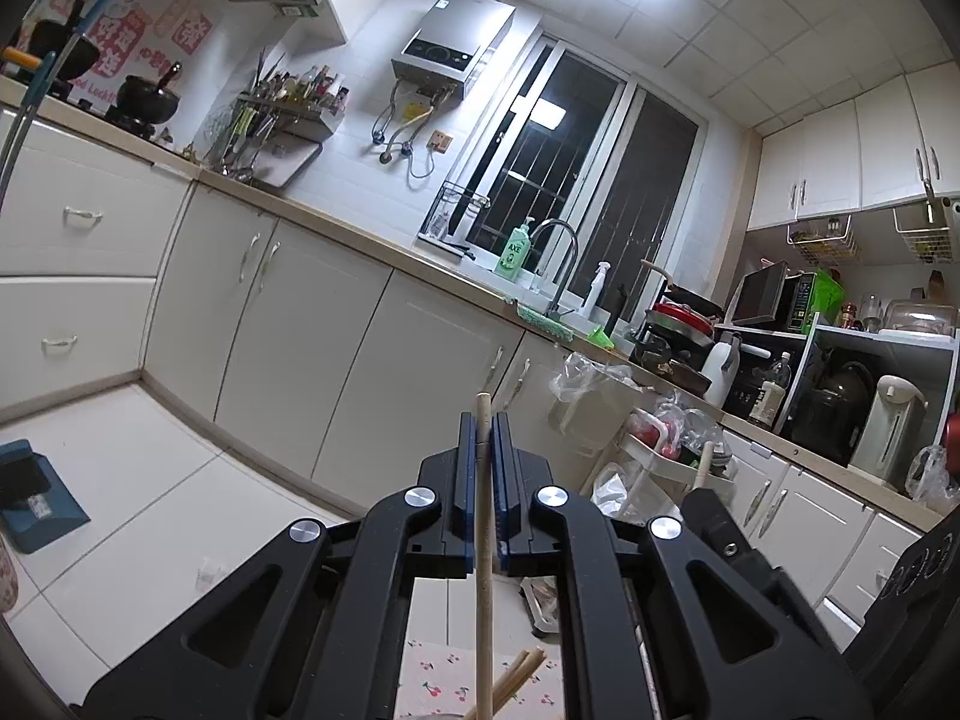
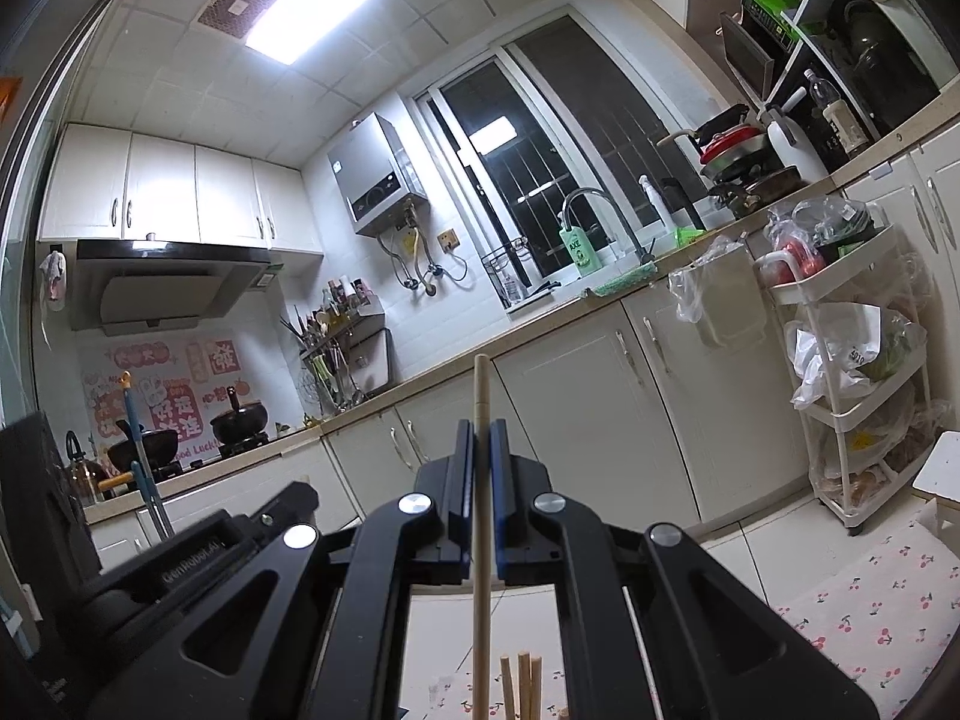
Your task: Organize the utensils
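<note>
My left gripper [image 1: 485, 429] is shut on a light wooden chopstick [image 1: 483, 552] that stands upright between its blue pads, its top end above the fingertips. Below it two more chopstick ends [image 1: 519, 675] lean over a cherry-print cloth [image 1: 432, 684]. My right gripper [image 2: 480, 438] is shut on another upright wooden chopstick [image 2: 480, 540]. Under it several chopstick ends [image 2: 523, 684] stand up at the frame's bottom edge. What holds them is hidden. Both grippers point up and out toward the kitchen.
A cherry-print tablecloth [image 2: 870, 618] lies at lower right. A white trolley [image 2: 852, 396] with bags stands by the cabinets. The counter carries a sink tap [image 2: 600, 210], a green soap bottle [image 2: 579, 249] and stacked pots [image 2: 738, 162]. The other gripper's black body [image 1: 720, 528] shows at lower right.
</note>
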Demonstrator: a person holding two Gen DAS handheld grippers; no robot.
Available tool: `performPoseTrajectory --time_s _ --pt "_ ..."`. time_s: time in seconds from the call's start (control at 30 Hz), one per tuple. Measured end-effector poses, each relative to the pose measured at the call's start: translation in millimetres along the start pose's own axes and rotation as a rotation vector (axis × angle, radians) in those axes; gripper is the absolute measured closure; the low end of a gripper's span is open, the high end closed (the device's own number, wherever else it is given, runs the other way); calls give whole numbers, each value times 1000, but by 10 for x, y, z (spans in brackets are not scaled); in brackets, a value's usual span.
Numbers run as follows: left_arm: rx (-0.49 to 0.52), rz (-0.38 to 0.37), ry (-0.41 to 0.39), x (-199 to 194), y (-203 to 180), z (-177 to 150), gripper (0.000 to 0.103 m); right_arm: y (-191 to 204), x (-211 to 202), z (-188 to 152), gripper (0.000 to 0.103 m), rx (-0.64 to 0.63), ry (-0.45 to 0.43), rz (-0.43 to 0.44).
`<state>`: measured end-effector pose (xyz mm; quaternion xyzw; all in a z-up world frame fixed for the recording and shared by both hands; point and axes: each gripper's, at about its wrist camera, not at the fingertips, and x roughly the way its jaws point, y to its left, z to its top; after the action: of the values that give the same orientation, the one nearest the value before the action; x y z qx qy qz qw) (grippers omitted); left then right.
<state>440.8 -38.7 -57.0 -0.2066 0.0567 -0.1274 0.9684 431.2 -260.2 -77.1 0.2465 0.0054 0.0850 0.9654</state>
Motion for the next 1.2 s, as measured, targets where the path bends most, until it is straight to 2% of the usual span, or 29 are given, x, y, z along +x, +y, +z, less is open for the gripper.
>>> performPoseTrajectory --time_s 0.33,0.7,0.93,1.2 --pt "-1 17 10 183 72 -115 98 0 115 -158 97 -35 13 -9" --pt "37 34 4 197 90 -224 98 -11 128 -235 97 -50 17 -17" --pt "27 35 12 205 139 -295 98 -42 116 -234 97 -48 16 -23" --pt "41 27 -41 160 80 -178 98 -89 45 -149 97 -26 -11 -23"
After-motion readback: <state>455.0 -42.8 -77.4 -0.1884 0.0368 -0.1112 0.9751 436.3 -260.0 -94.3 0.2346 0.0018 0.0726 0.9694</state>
